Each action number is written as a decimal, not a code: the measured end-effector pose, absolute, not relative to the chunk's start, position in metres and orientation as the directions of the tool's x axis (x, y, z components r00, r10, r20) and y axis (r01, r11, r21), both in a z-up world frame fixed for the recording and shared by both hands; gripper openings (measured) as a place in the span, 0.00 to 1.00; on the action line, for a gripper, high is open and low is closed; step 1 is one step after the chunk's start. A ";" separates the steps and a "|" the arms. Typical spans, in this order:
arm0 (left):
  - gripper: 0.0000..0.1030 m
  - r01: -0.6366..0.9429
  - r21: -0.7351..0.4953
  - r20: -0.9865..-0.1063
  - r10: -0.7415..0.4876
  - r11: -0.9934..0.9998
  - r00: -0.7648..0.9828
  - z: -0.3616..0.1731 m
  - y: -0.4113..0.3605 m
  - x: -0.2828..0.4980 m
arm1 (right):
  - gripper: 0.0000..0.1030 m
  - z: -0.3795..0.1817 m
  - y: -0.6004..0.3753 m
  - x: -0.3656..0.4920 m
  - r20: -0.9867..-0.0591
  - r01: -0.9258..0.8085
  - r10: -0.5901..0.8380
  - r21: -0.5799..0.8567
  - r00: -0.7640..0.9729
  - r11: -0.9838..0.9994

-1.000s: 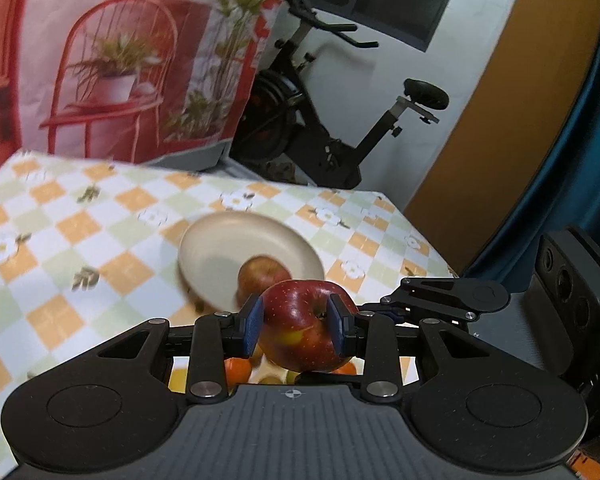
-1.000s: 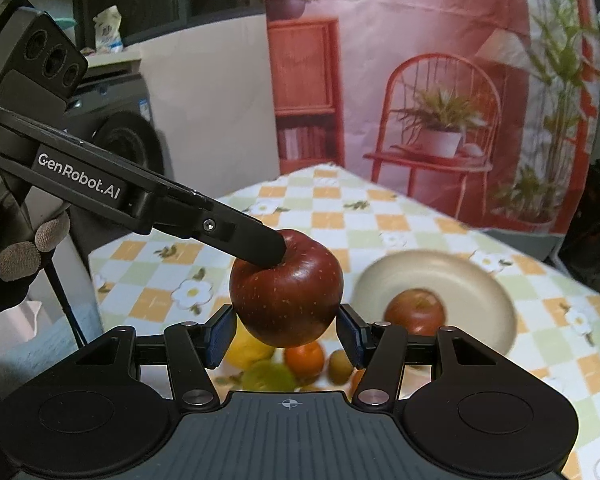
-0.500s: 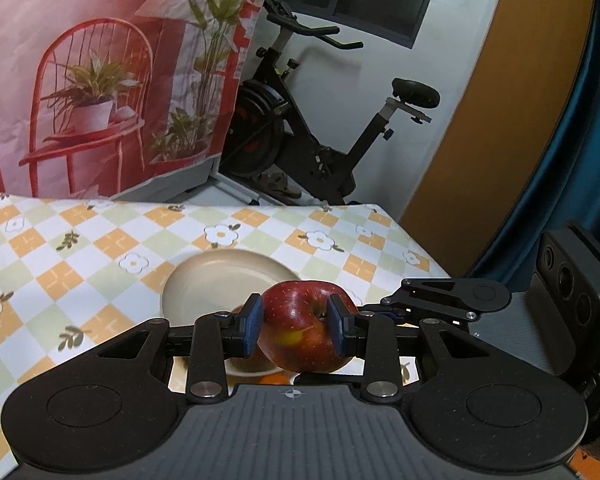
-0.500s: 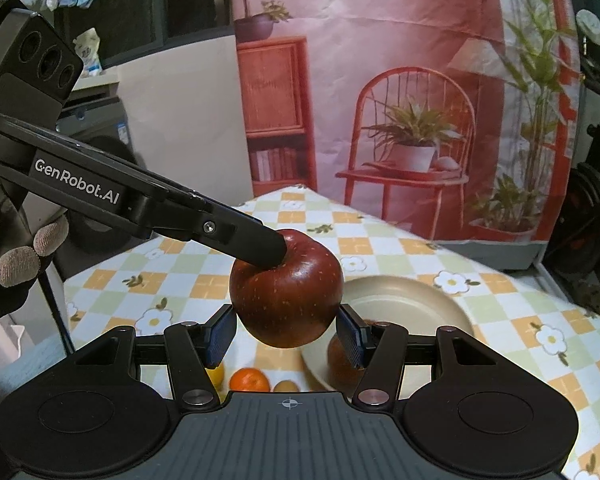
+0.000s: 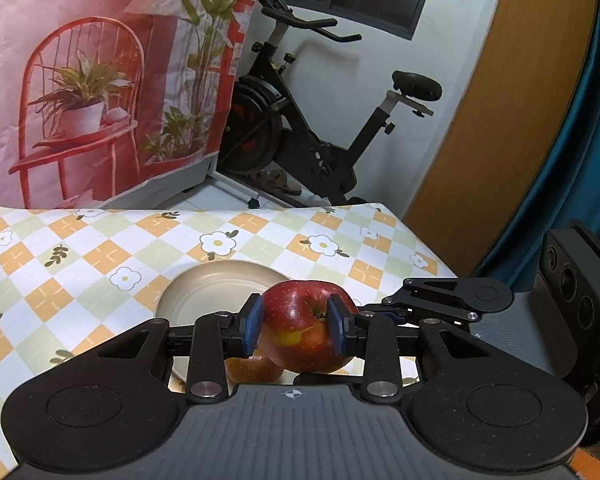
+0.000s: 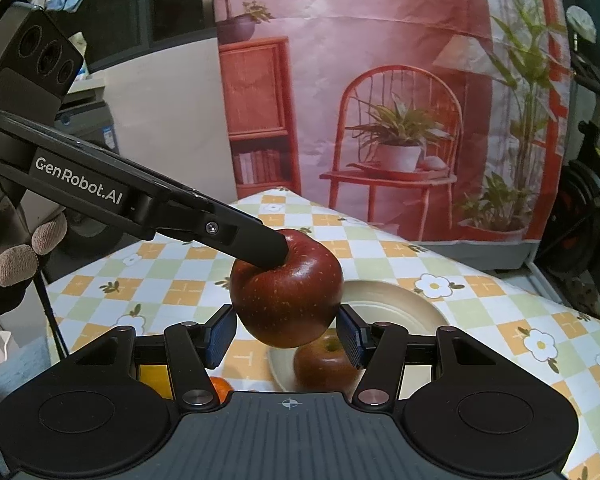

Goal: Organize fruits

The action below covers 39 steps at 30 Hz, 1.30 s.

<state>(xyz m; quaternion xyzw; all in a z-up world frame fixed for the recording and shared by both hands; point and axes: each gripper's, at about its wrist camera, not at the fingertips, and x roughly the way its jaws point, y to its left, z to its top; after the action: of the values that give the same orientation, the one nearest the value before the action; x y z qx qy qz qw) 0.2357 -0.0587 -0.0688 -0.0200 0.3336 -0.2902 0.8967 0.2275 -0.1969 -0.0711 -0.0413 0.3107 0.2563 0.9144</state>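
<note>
A red apple hangs above the table with both grippers on it. My left gripper is shut on it, its blue pads pressed into the fruit. In the right wrist view one left finger presses on the apple's top. My right gripper has its pads against the apple's lower sides. Just below lies a cream plate with a second red apple on it.
An orange fruit and something yellow lie on the checked tablecloth left of the plate. An exercise bike stands past the table's far edge. A gloved hand holds the left gripper.
Both grippers have carried the red apple together across the table. The plate, earlier ahead of them, now lies under the held apple, and the loose fruits have slipped almost out of sight.
</note>
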 end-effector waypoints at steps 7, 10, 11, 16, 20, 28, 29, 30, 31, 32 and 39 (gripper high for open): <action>0.36 0.524 -0.219 -0.616 -0.533 0.823 0.580 -0.080 -0.073 0.264 | 0.50 -0.087 -0.218 0.244 -0.595 -0.456 0.430 0.116 0.679 0.882; 0.36 0.530 -0.218 -0.631 -0.532 0.820 0.564 -0.086 -0.080 0.278 | 0.50 -0.095 -0.227 0.252 -0.602 -0.439 0.420 0.125 0.679 0.890; 0.36 0.531 -0.216 -0.636 -0.531 0.819 0.561 -0.087 -0.083 0.282 | 0.50 -0.097 -0.231 0.255 -0.605 -0.433 0.416 0.128 0.678 0.892; 0.36 0.529 -0.208 -0.660 -0.517 0.823 0.545 -0.098 -0.093 0.304 | 0.50 -0.113 -0.244 0.275 -0.620 -0.418 0.410 0.142 0.669 0.897; 0.35 0.512 -0.213 -0.676 -0.504 0.832 0.537 -0.108 -0.093 0.321 | 0.50 -0.125 -0.251 0.294 -0.630 -0.419 0.418 0.158 0.654 0.894; 0.35 0.454 -0.249 -0.694 -0.484 0.856 0.533 -0.127 -0.088 0.354 | 0.50 -0.151 -0.251 0.328 -0.644 -0.427 0.435 0.181 0.629 0.886; 0.35 0.452 -0.249 -0.696 -0.482 0.857 0.532 -0.129 -0.088 0.358 | 0.50 -0.154 -0.250 0.332 -0.648 -0.429 0.434 0.178 0.626 0.886; 0.35 0.449 -0.249 -0.699 -0.480 0.858 0.531 -0.130 -0.088 0.361 | 0.50 -0.157 -0.250 0.335 -0.651 -0.431 0.435 0.180 0.622 0.884; 0.35 0.446 -0.249 -0.702 -0.477 0.860 0.529 -0.133 -0.088 0.363 | 0.50 -0.160 -0.250 0.338 -0.654 -0.434 0.436 0.178 0.618 0.883; 0.35 0.444 -0.248 -0.703 -0.475 0.861 0.529 -0.135 -0.088 0.366 | 0.50 -0.162 -0.250 0.340 -0.657 -0.436 0.434 0.174 0.616 0.883; 0.35 0.429 -0.251 -0.711 -0.465 0.868 0.527 -0.146 -0.088 0.380 | 0.50 -0.177 -0.248 0.356 -0.670 -0.437 0.428 0.169 0.606 0.883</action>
<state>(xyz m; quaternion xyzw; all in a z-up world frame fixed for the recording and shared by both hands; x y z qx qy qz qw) 0.3804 -0.0876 -0.1460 -0.0222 0.4137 -0.2559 0.8734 0.3559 -0.2477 -0.1775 -0.0060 0.3721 0.2414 0.8962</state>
